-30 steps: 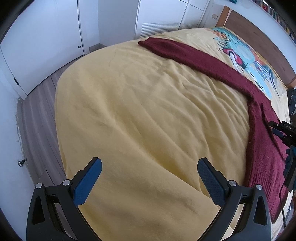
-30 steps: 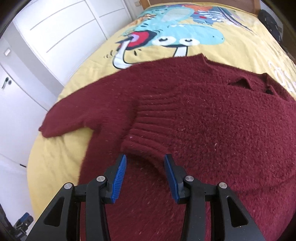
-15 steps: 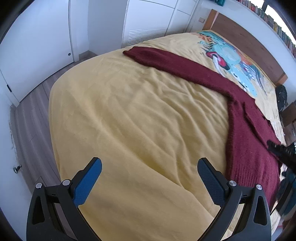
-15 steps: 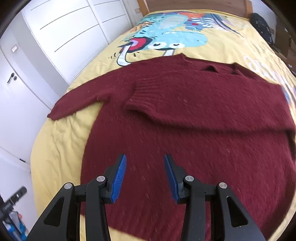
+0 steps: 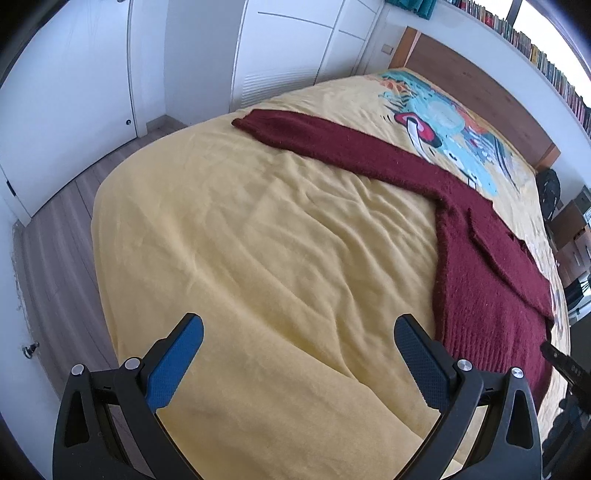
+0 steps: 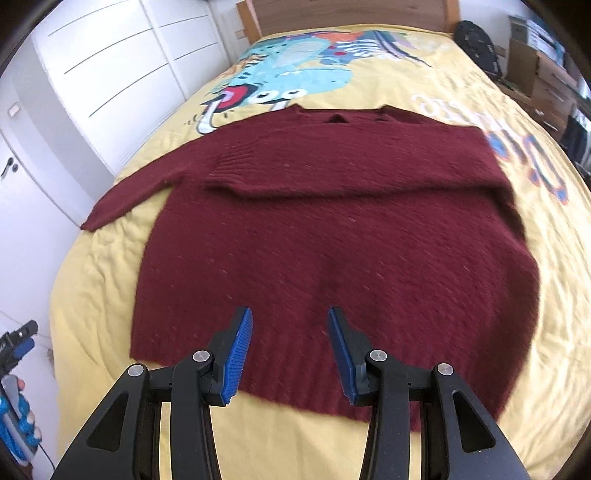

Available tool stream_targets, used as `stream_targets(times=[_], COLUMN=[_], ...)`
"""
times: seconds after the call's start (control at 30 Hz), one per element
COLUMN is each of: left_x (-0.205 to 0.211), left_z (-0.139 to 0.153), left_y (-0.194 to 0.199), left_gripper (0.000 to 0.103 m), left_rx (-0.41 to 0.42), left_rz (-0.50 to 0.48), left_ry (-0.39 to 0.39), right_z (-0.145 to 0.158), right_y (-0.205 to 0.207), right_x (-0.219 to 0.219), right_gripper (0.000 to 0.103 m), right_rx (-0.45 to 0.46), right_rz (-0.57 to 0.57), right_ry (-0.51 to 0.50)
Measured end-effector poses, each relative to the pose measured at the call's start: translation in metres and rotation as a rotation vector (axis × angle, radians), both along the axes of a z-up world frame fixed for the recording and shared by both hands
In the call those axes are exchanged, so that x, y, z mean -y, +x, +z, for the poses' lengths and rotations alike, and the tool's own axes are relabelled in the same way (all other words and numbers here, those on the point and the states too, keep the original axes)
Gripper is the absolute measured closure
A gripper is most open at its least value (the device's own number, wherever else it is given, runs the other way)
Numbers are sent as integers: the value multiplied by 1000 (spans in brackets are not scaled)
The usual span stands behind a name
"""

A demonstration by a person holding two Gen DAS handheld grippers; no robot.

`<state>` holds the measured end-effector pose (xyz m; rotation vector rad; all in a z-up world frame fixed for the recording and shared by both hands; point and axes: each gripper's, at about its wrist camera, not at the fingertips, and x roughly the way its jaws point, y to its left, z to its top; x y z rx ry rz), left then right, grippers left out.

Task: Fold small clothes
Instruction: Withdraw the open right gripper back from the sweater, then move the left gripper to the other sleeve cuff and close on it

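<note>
A dark red knitted sweater (image 6: 332,229) lies flat on the yellow bedspread (image 6: 103,266). One sleeve is folded across its chest (image 6: 295,177); the other sleeve (image 6: 125,195) stretches out to the left. My right gripper (image 6: 290,325) hovers above the sweater's hem, open, with nothing between its blue pads. In the left wrist view the sweater (image 5: 491,280) lies at the right, its long sleeve (image 5: 332,144) running to the far left. My left gripper (image 5: 299,332) is wide open over bare bedspread (image 5: 258,258), well left of the sweater.
A cartoon print (image 6: 288,77) covers the bed's far half below a wooden headboard (image 6: 351,14). White wardrobe doors (image 6: 110,74) stand on the left, wooden floor (image 5: 55,221) beside the bed. Boxes and a dark bag (image 6: 476,40) sit at the far right.
My right gripper has pulled back from the folded sleeve's cuff to the hem, so the whole sweater shows. The left gripper has lifted and tilted up slightly, staying open.
</note>
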<state>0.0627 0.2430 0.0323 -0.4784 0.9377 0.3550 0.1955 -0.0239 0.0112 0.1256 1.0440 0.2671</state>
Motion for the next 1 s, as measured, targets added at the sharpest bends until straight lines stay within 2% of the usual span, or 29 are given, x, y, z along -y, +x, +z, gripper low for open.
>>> stream_targets(times=[0.47, 0.67, 1.0], left_x=[-27, -44, -98], left_z=[-16, -29, -48], left_y=[42, 78, 155], left_gripper=[1, 1, 1], left_rx=[0, -24, 0], left_rz=[-4, -9, 14], left_ry=[-73, -72, -111], right_z=[-16, -23, -33], right_y=[-16, -7, 10], right_x=[37, 44, 57], right_gripper=[58, 58, 58], right_rx=[-37, -53, -70], right_rz=[-89, -121, -161], right_ry=[-12, -18, -33])
